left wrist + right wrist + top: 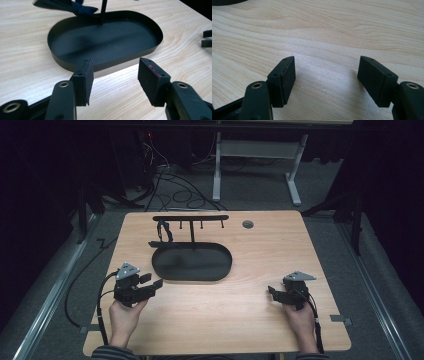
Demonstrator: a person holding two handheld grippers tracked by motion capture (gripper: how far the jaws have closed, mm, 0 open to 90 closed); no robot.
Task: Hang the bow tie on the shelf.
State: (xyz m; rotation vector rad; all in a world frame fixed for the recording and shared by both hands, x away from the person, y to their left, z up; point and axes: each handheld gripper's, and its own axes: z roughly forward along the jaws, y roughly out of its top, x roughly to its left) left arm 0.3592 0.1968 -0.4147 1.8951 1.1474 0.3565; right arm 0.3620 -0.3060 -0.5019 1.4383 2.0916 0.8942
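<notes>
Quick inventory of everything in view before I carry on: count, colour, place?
stand with oval tray base: one, black, table centre, toward the far edge
hook bar: one, black, atop the stand's post
hanging item: one, dark, on the bar's left end; too small to identify
table: one, light wood
grommet hole: one, grey, far right of the stand
left gripper: black, open, just left of the tray
right gripper: black, open, over bare table

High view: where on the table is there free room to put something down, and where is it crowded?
The table is bare between the left gripper and the right gripper, and on its right side from the black tray to the edge. It is crowded at the back left, where the tray stands with its hook rack.
</notes>
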